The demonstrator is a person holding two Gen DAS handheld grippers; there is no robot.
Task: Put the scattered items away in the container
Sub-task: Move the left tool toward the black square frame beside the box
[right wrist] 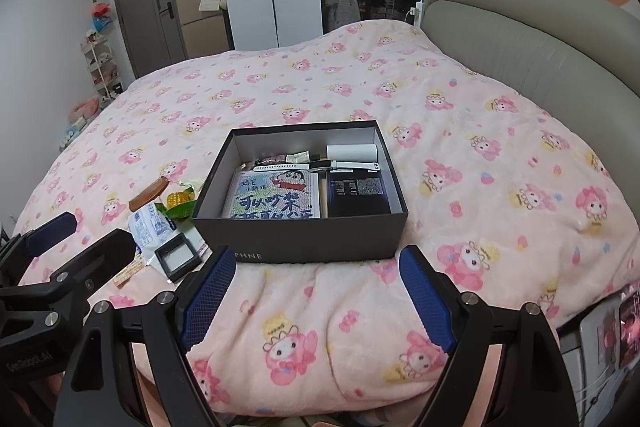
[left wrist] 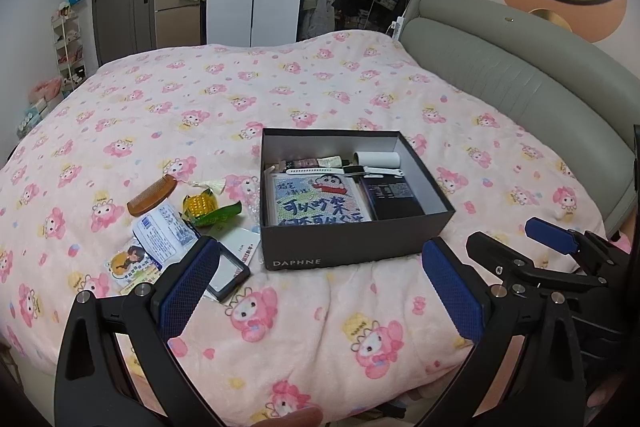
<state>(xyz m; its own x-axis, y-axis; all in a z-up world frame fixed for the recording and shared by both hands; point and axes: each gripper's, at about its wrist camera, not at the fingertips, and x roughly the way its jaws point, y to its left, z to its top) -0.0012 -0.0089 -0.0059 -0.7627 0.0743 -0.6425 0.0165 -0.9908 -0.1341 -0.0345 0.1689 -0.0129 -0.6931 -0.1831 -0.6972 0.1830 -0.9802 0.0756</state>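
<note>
A dark grey box (left wrist: 352, 241) (right wrist: 300, 241) marked DAPHNE sits open on the pink blanket. It holds a cartoon picture (left wrist: 316, 201), a dark packet (left wrist: 394, 197), a white watch strap and a white roll. Left of the box lie a wooden comb (left wrist: 152, 195) (right wrist: 148, 195), a yellow corn toy (left wrist: 202, 205) (right wrist: 178, 201), a white-and-blue packet (left wrist: 164, 237) (right wrist: 148, 227), a black-framed case (left wrist: 228, 273) (right wrist: 176, 257) and a cartoon card (left wrist: 128, 265). My left gripper (left wrist: 320, 287) (right wrist: 76, 243) is open and empty, near the case. My right gripper (right wrist: 318, 301) (left wrist: 520, 243) is open and empty before the box.
A grey padded headboard (left wrist: 500, 75) bounds the bed on the right. The pink blanket (left wrist: 280, 91) stretches far behind the box. A wardrobe, a door and a white shelf rack (left wrist: 68, 43) stand beyond the bed. A fingertip (left wrist: 288, 419) shows at the bottom edge.
</note>
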